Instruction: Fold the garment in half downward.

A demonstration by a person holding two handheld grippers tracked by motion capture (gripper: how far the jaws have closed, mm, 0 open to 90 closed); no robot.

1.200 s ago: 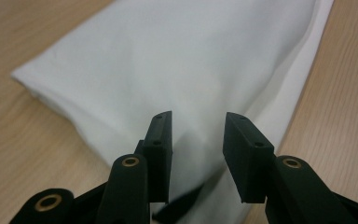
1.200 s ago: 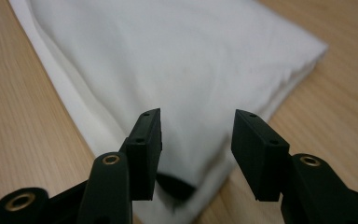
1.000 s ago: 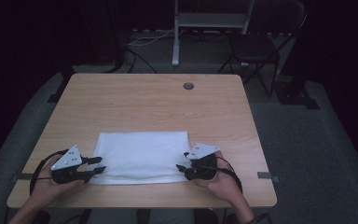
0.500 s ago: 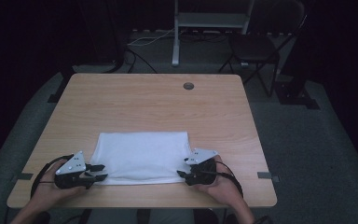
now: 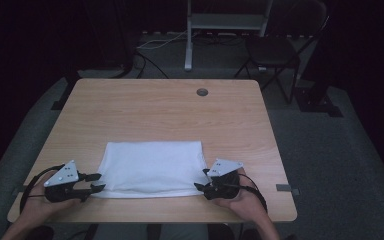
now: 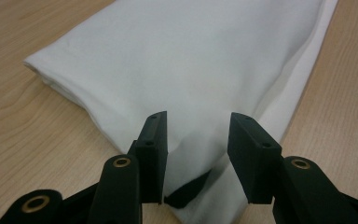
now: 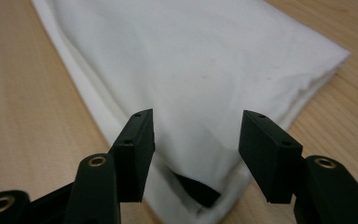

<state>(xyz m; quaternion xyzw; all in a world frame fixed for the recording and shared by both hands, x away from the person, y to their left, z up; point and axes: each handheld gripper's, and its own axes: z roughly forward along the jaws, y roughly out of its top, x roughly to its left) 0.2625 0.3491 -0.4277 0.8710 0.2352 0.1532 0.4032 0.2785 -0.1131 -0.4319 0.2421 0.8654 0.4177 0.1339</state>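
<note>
A white folded cloth (image 5: 152, 167) lies flat on the near half of the wooden table (image 5: 155, 115). My left gripper (image 5: 97, 182) sits at the cloth's near left corner, low over the table. In the left gripper view the cloth (image 6: 200, 60) runs forward, and its corner lies between the jaws of the open left gripper (image 6: 196, 154). My right gripper (image 5: 203, 180) is at the near right corner. It is open (image 7: 193, 154) too, its jaws standing either side of that corner of the cloth (image 7: 200, 65) without pinching it.
A small round grommet (image 5: 202, 92) is set in the table near its far edge. A dark chair (image 5: 275, 50) and a metal stand (image 5: 225, 22) are on the floor beyond the table. The table's front edge is just behind both hands.
Both grippers have slid a little toward the table's near edge and settled lower at the cloth's near corners. The cloth has not visibly moved.
</note>
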